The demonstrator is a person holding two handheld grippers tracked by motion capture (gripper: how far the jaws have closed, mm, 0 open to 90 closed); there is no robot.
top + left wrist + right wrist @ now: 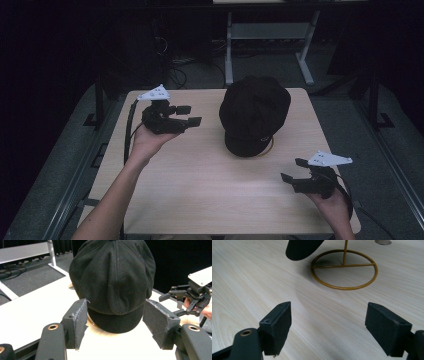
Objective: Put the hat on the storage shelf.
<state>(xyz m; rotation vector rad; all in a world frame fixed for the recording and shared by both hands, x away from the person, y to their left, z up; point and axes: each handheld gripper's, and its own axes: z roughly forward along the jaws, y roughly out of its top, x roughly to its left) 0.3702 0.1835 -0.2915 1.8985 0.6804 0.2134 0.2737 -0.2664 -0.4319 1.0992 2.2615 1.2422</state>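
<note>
A black soft cap sits on a gold wire stand toward the back middle of the light wood table. My left gripper hovers to the cap's left, held in an upturned hand, jaws open and aimed at it. In the left gripper view the cap fills the space beyond the open left gripper, apart from both pads. My right gripper is near the table's front right, open and holding nothing. Its own view shows the stand's ring base and the cap's brim ahead of the right gripper.
A grey-framed desk stands behind the table, with cables on the dark floor beside it. Bare wood stretches across the table's front and left. The other hand's gripper is at the right edge of the left gripper view.
</note>
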